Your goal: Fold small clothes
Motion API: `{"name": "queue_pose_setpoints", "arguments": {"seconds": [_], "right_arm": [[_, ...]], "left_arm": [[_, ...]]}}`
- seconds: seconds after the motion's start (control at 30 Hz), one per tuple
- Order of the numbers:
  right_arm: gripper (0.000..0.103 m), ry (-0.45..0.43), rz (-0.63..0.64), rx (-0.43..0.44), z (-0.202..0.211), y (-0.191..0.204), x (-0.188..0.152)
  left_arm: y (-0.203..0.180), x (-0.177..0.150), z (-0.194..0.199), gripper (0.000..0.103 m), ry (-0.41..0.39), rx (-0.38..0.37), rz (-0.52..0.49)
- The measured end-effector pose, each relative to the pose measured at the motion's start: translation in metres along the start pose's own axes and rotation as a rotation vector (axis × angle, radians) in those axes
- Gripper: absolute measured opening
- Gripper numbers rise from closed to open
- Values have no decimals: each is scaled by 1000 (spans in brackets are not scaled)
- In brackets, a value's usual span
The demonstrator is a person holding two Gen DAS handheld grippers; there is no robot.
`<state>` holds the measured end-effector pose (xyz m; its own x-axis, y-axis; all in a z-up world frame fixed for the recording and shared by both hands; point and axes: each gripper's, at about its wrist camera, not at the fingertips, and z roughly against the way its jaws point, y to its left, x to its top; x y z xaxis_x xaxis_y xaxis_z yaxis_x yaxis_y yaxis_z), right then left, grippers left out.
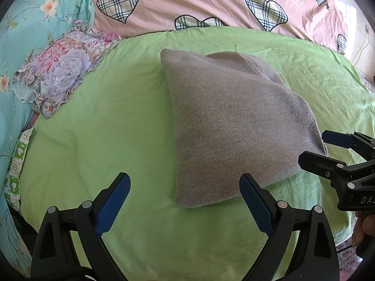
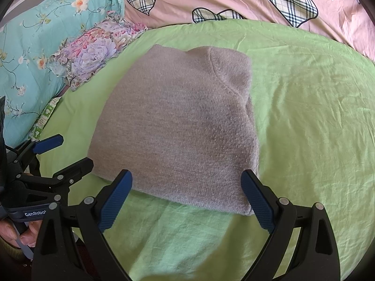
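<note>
A grey knitted garment lies folded into a rough rectangle on the green sheet; it also shows in the right wrist view. My left gripper is open and empty, just in front of the garment's near left corner. My right gripper is open and empty at the garment's near edge, its fingers apart on either side of that edge. The right gripper also shows at the right of the left wrist view, beside the garment's right corner. The left gripper shows at the left of the right wrist view.
A floral frilled pillow lies at the back left of the sheet. A turquoise flowered quilt is further left. A pink cover with checked hearts runs along the back. The green sheet's edge drops off at the right.
</note>
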<state>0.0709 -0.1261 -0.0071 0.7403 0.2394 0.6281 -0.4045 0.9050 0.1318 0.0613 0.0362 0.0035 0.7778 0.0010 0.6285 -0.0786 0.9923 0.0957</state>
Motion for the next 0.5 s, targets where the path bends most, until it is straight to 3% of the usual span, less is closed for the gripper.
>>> {"name": "queue_pose_setpoints", "arguments": {"seconds": [0.5], "right_arm": [[94,-3,-2,0,1,0,0]], "left_arm": [[0,1,2,95,-7,-2,1]]}}
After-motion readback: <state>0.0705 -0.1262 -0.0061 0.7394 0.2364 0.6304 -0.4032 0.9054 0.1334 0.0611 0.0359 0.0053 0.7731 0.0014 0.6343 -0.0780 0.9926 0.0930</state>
